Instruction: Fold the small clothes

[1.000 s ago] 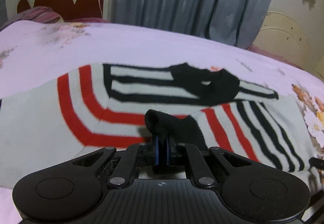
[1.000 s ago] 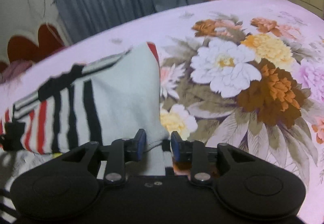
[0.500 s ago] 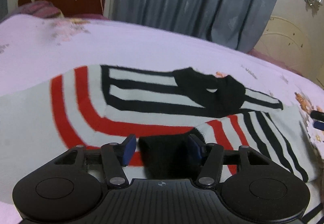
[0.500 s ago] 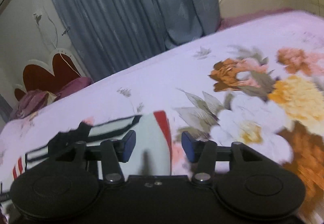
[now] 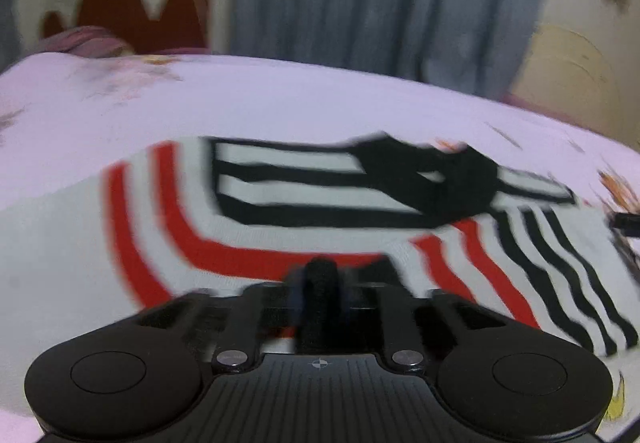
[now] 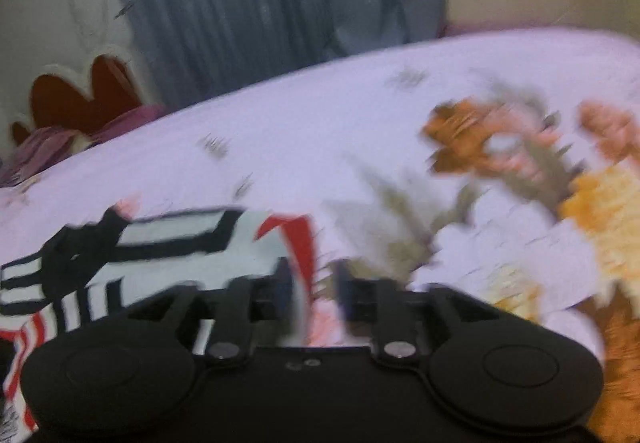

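A small striped sweater [image 5: 280,227], white with red and black bands, lies spread on the bed [image 5: 280,99], whose lilac cover carries a flower print toward the right; its black collar [image 5: 432,179] sits toward the far edge, and one striped sleeve is already turned in across the body; the left gripper [image 5: 320,283] hangs low over the near edge with a black cuff [image 5: 320,275] standing up between its jaws, which have just been closing and now stand narrow around it, though the blur leaves it unclear whether the pads truly press; the right gripper [image 6: 312,287] sits at the sweater's right-hand edge, where the red-trimmed hem [image 6: 298,243] meets the flowered cover; its jaws have likewise been closing to a middling gap, the cloth edge against the left one and nothing clearly pinched; the step in hand looks like a re-grip for another fold; the next move calls for both pairs of jaws to bite firmly on cloth, then to lift together and carry the near edge over toward the collar, keeping the layers flat.
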`<act>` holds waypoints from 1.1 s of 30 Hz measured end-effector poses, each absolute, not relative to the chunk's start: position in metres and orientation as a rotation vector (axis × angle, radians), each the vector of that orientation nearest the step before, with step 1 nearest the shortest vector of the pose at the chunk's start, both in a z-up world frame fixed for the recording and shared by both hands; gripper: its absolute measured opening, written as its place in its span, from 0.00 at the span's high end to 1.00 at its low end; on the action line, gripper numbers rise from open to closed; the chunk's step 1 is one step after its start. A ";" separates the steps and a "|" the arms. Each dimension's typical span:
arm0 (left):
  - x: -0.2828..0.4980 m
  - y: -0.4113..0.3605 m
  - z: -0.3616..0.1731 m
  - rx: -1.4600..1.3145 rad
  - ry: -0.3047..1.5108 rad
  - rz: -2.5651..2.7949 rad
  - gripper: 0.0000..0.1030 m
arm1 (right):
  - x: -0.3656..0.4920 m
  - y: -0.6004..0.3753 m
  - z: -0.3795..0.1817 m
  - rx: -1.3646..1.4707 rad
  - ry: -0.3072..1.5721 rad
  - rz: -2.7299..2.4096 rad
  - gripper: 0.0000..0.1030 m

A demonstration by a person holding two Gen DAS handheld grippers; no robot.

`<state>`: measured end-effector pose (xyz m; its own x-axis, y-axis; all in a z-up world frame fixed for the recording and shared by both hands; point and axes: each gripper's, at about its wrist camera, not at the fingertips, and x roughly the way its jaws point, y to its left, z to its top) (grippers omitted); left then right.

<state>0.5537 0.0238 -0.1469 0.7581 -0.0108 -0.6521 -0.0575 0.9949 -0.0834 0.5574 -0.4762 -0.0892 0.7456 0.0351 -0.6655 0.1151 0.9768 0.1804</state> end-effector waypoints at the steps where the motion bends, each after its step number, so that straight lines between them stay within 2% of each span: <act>1: 0.546 0.025 -0.139 -0.083 0.658 0.073 0.62 | 0.549 -0.475 -0.082 0.197 0.685 -0.055 0.63; 3: 0.541 0.017 -0.125 -0.077 0.618 0.045 0.62 | 0.543 -0.466 -0.076 0.204 0.670 0.018 0.74; 6: 0.552 -0.026 -0.118 -0.046 0.612 -0.105 0.62 | 0.546 -0.422 -0.081 0.118 0.707 0.199 0.75; 10: 0.578 -0.074 -0.136 -0.017 0.700 -0.213 0.62 | 0.546 -0.360 -0.092 -0.006 0.738 0.385 0.75; 13: 0.583 -0.069 -0.147 0.016 0.727 -0.167 0.62 | 0.548 -0.350 -0.097 -0.096 0.746 0.390 0.78; 16: 0.578 -0.038 -0.154 -0.010 0.743 -0.124 0.62 | 0.567 -0.404 -0.096 -0.054 0.723 0.096 0.81; 17: 0.575 -0.031 -0.157 -0.011 0.740 -0.150 0.62 | 0.575 -0.427 -0.097 -0.003 0.740 0.029 1.00; 25: 0.573 -0.041 -0.149 0.037 0.723 -0.134 0.62 | 0.582 -0.444 -0.098 0.064 0.794 0.055 0.98; 28: 0.555 -0.056 -0.136 0.031 0.682 -0.191 0.62 | 0.567 -0.438 -0.090 0.055 0.793 0.084 0.77; 30: 0.544 -0.071 -0.138 0.055 0.684 -0.233 0.62 | 0.543 -0.440 -0.084 0.046 0.803 0.098 0.84; 33: 0.543 -0.080 -0.156 0.102 0.732 -0.244 0.61 | 0.525 -0.429 -0.097 -0.028 0.785 0.095 0.84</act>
<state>0.5432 -0.0805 -0.1563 0.7167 -0.1849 -0.6725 0.2557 0.9667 0.0066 0.5250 -0.4290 -0.0965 0.7035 0.0748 -0.7067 -0.0958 0.9953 0.0099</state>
